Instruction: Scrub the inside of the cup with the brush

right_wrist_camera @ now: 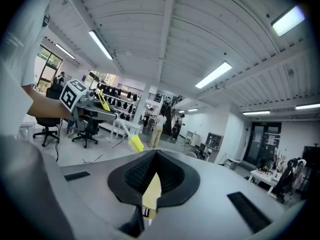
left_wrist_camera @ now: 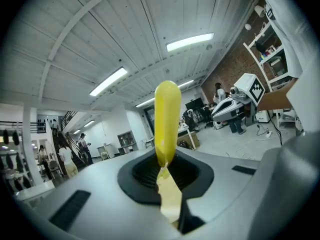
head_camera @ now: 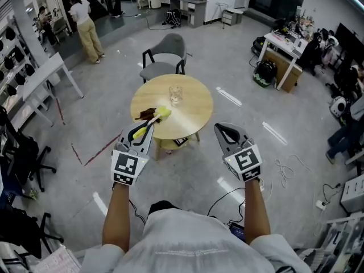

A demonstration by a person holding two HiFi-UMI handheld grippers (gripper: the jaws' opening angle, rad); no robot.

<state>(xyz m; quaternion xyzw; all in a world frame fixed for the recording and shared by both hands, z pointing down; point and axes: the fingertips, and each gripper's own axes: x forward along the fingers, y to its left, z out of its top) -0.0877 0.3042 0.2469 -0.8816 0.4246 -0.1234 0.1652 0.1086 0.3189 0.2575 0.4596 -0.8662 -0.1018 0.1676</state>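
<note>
Head view: the left gripper [head_camera: 142, 131] is gripping a yellow brush [head_camera: 161, 114]. A clear cup [head_camera: 176, 95] is standing mid-table [head_camera: 193, 118]. The right gripper [head_camera: 227, 134] is hovering nearby.

Left gripper view: jaws are clamping the brush handle.

Right gripper view: jaws are pressing together, empty.

Open, concrete-floored lab hall: cluttered desks [head_camera: 286, 45], office chairs [head_camera: 24, 154], loose floor cables [head_camera: 286, 166] (striplights [right_wrist_camera: 216, 74] overhead).

Item: round wooden table [head_camera: 190, 104], pale top, standing on the grey floor [head_camera: 187, 175]. On it I count one clear glass cup [head_camera: 175, 95], upright, a little behind the centre of the top. A grey chair [head_camera: 165, 56] stands on the same floor, just behind the table.
</note>
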